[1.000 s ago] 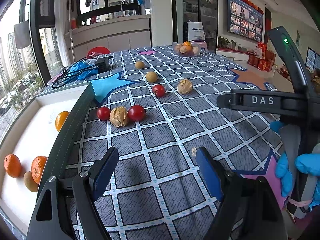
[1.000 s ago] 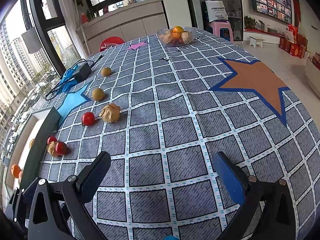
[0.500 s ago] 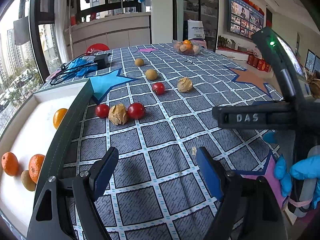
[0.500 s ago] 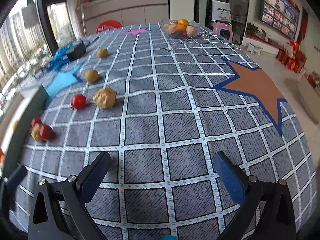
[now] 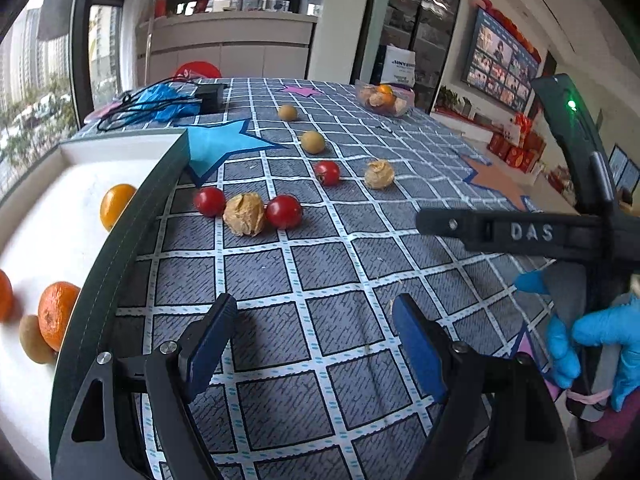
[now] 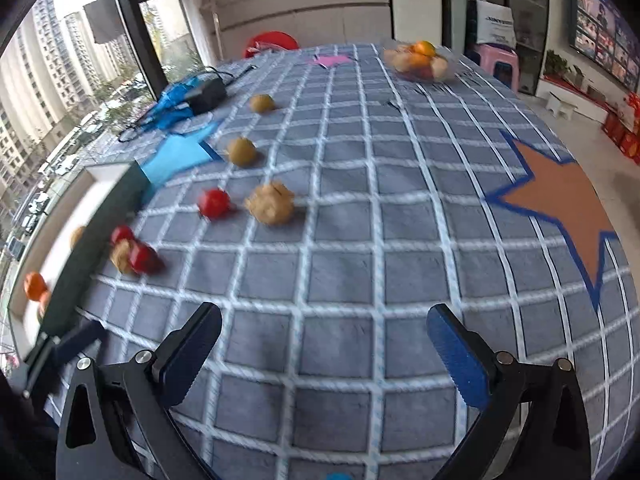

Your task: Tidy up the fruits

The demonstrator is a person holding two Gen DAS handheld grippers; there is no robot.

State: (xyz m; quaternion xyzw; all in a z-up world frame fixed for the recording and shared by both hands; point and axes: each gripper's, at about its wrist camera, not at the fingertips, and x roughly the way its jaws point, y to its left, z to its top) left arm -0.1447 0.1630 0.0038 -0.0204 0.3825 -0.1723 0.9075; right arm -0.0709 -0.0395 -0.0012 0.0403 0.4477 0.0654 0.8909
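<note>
Loose fruit lies on the grey checked tablecloth. Two red cherry tomatoes flank a papery husked fruit near the tray. Further back lie a third tomato, another husked fruit and two olive-brown round fruits. A white tray with a dark rim at the left holds oranges, a yellow-orange fruit and a brownish one. My left gripper stands open over bare cloth, well short of the fruit. My right gripper is open too, nothing between its fingers; a blue-gloved hand holds it.
A clear bowl of fruit stands at the far end of the table. A black adapter with cables and blue material lies at the back left. Star patches mark the cloth, blue and orange. The table edge falls off at the right.
Both wrist views have rolled, so the scene tilts differently. The right gripper shifted slightly sideways over the cloth. Both sets of jaws stayed open, and no fruit moved.
</note>
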